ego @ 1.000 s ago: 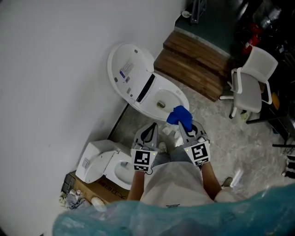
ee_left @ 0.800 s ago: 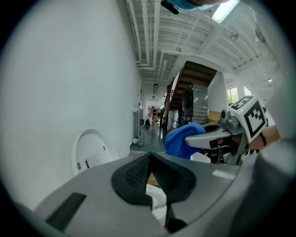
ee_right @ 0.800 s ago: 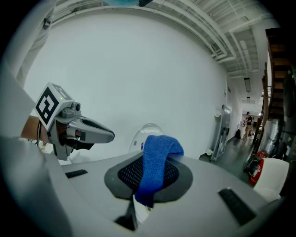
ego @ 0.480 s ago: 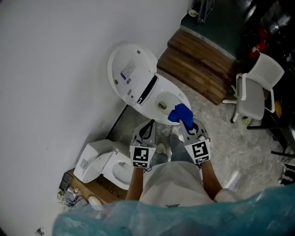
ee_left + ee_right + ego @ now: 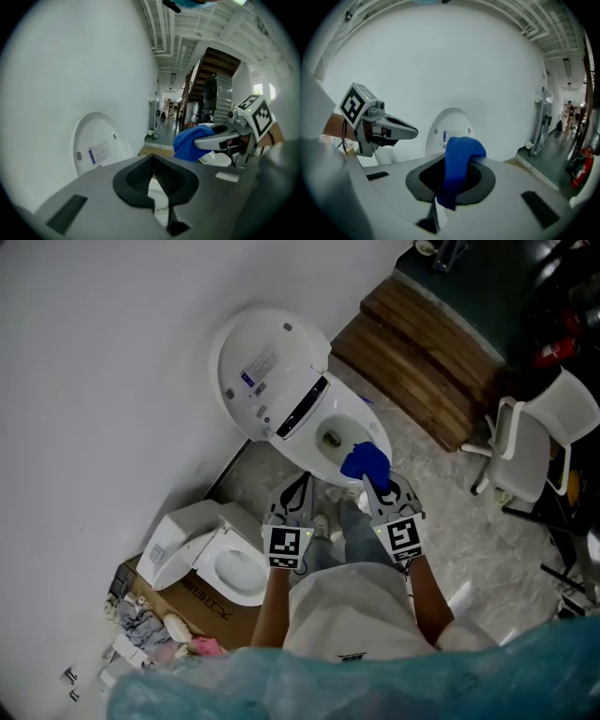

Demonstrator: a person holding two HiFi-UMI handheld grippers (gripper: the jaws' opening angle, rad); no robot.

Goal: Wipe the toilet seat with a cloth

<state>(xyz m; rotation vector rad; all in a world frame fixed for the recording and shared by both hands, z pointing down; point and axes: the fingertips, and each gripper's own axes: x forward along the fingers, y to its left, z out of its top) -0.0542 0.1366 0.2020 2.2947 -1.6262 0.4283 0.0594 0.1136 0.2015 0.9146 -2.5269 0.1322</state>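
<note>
Now gripping the cloth above the toilet's front edge

We are clamping the blue cloth (image 5: pixel 458 157) in the right gripper (image 5: pixel 374 486), whose jaws are closing narrowly on the fabric. The cloth is folding over the jaw tips and hanging down between them, with its long axis running up and down in the right gripper view. Our left gripper (image 5: pixel 152 161) is keeping its jaws together with nothing between them.

From the head view the cloth is bunching ahead of the right jaws over the near edge of the toilet (image 5: pixel 323 460). It is covering that part of the rim, so we cannot tell whether it is touching. The fold is also hiding the right jaw tips. The toilet's long axis is running from the raised lid (image 5: pixel 267 371) at upper left down towards us, and the lid is leaning against the wall (image 5: pixel 112 381).
</note>
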